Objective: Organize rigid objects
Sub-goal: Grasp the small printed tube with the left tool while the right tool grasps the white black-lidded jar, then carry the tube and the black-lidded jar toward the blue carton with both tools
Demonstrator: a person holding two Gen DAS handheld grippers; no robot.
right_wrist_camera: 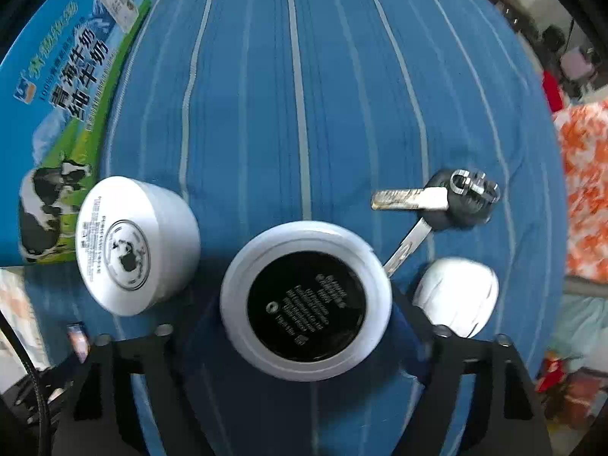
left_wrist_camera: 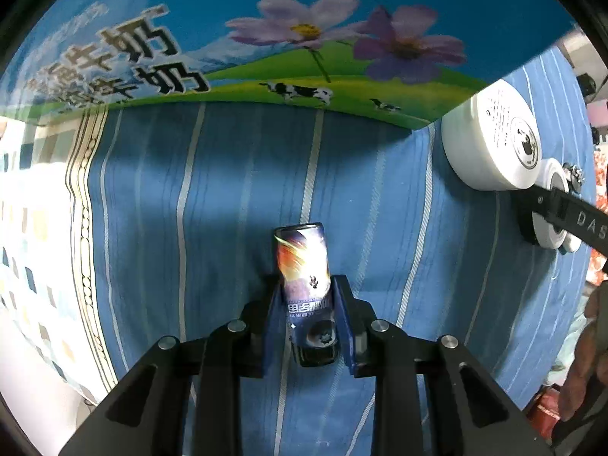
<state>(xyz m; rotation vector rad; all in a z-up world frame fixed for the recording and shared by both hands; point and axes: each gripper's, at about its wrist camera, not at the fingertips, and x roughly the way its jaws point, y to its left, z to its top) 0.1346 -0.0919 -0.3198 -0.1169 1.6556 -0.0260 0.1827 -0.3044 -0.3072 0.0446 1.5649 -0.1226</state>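
Note:
A small lighter (left_wrist_camera: 304,281) with a purple and orange print lies on the blue striped sheet (left_wrist_camera: 190,209). My left gripper (left_wrist_camera: 307,288) points down at it with both blue pads against its sides, shut on it. In the right wrist view a white jar with a black round label (right_wrist_camera: 306,302) sits between the blue pads of my right gripper (right_wrist_camera: 306,326), which press on its two sides. The same jar and gripper show at the right edge of the left wrist view, partly hidden. The lighter (right_wrist_camera: 78,342) also shows at the lower left of the right wrist view.
A second white jar (right_wrist_camera: 136,247) lies beside a blue milk carton box (right_wrist_camera: 57,114), which fills the top of the left wrist view. Keys with a black fob (right_wrist_camera: 437,201) and a small white oval object (right_wrist_camera: 456,296) lie right of the held jar. A hand (left_wrist_camera: 585,361) shows at the right.

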